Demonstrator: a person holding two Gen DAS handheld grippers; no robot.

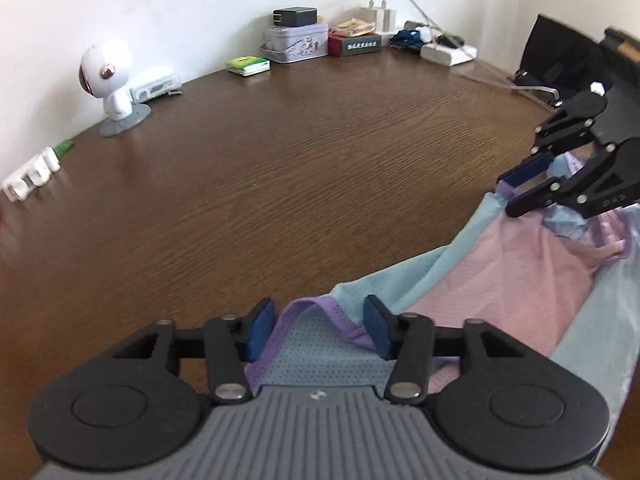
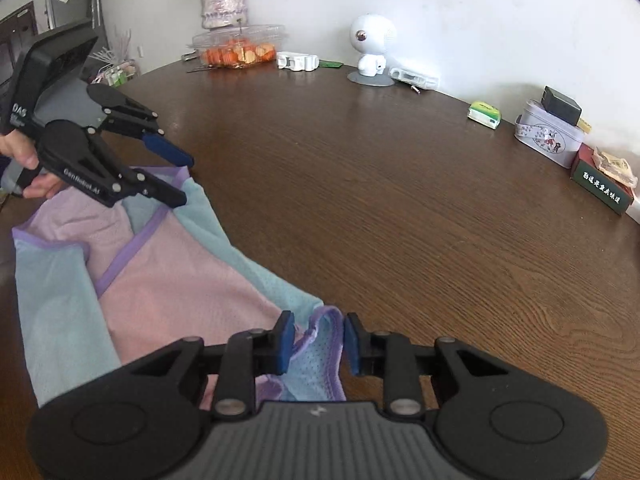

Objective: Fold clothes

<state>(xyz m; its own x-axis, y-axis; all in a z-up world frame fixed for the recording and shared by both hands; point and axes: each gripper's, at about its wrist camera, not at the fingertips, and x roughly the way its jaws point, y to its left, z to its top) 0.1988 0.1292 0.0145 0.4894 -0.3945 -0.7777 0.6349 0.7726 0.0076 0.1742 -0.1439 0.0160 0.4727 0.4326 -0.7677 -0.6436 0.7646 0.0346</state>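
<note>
A pink mesh garment [image 1: 520, 276] [image 2: 180, 280] with light blue side panels and purple trim lies on the brown wooden table [image 1: 320, 160] [image 2: 400, 200]. In the left wrist view, my left gripper [image 1: 320, 320] stands open, its blue pads wide apart on either side of a purple-trimmed corner. The right wrist view shows that left gripper [image 2: 186, 180] straddling the far corner. My right gripper [image 2: 318, 338] is open too, with a bunched purple-edged corner between its pads; whether they press the cloth is unclear. It also appears at the right of the left wrist view, right gripper [image 1: 510, 190].
Along the wall stand a white robot figurine [image 1: 108, 76] [image 2: 372, 46], a tin box [image 1: 296, 42] [image 2: 548, 132], chargers with cables [image 1: 440, 48], a fruit container [image 2: 240, 50] and a flower vase [image 2: 222, 0]. A hand [image 2: 24, 160] holds the left gripper.
</note>
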